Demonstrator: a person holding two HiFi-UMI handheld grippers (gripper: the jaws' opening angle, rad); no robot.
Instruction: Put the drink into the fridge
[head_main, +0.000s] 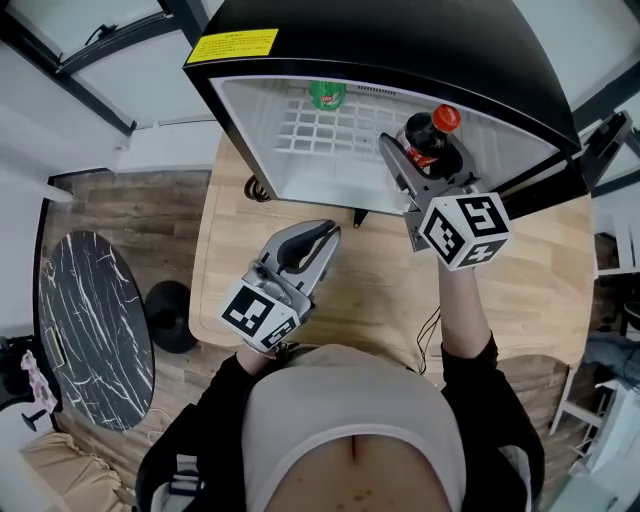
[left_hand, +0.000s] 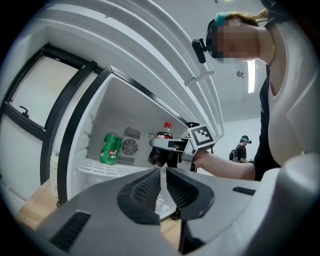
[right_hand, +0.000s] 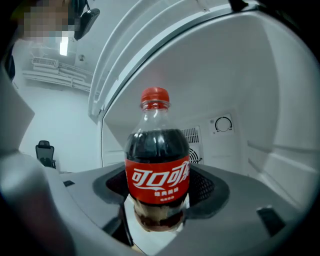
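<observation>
A cola bottle (right_hand: 157, 165) with a red cap and red label stands upright between the jaws of my right gripper (right_hand: 159, 200), which is shut on its lower body. In the head view the cola bottle (head_main: 432, 135) and right gripper (head_main: 420, 160) are at the right side of the open mini fridge (head_main: 300, 150), over its white wire shelf. From the left gripper view the cola bottle (left_hand: 162, 142) hangs just inside the fridge opening. My left gripper (head_main: 312, 240) rests shut and empty over the table, in front of the fridge; its jaws meet in the left gripper (left_hand: 163, 181) view.
A green can (head_main: 327, 95) stands at the back of the fridge shelf; the green can (left_hand: 110, 148) is beside a round fan grille. The fridge sits on a wooden table (head_main: 370, 300). A black cable runs across the table. A round marble side table (head_main: 95, 320) stands at the left.
</observation>
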